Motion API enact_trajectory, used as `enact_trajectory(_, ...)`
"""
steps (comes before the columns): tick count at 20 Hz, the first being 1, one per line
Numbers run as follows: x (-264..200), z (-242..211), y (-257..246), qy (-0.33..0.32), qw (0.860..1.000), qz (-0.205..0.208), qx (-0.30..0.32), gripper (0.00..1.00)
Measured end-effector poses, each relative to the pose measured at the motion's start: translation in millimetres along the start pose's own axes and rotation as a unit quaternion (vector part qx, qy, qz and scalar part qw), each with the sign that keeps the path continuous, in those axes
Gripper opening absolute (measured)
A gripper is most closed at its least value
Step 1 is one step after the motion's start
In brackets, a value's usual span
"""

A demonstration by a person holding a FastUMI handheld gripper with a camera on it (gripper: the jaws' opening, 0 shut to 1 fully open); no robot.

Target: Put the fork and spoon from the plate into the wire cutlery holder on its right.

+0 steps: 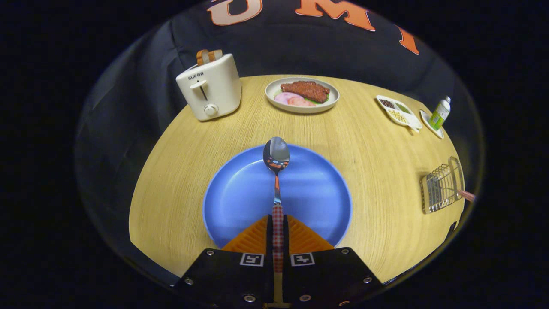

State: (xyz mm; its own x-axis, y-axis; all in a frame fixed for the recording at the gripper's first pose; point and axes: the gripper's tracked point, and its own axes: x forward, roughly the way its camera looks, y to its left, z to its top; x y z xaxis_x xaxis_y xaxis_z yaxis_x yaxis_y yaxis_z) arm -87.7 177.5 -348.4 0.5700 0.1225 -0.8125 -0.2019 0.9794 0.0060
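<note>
My gripper (278, 223) is shut on the checked handle of the spoon (276, 159), which points straight ahead over the blue plate (240, 197). The spoon's shiny bowl hangs above the plate's far rim. The wire cutlery holder (441, 186) lies far to the right near the table edge, with a fork (465, 195) in it, its checked handle sticking out to the right. The plate holds nothing else that I can see.
A white toaster (210, 86) with bread stands at the back left of the round wooden table (364, 141). A plate of food (302, 94) sits at the back middle. A divided dish of spices (399, 112) and a small bottle (440, 112) are at the back right.
</note>
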Motion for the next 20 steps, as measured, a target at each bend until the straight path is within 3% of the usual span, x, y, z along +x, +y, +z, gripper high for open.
enact_trajectory(4, -29.2, 43.1, -50.4, -0.052, 0.998, -0.019, 0.003, 0.08)
enact_trajectory(11, -86.7, 103.9, -164.5, -0.129, 0.987, -0.096, 0.021, 0.08)
enact_trajectory(16, -124.3, 105.4, -227.6, -0.148, 0.98, -0.128, 0.032, 0.08)
enact_trajectory(20, -132.8, 82.4, -261.4, -0.097, 0.987, -0.126, 0.033, 0.08)
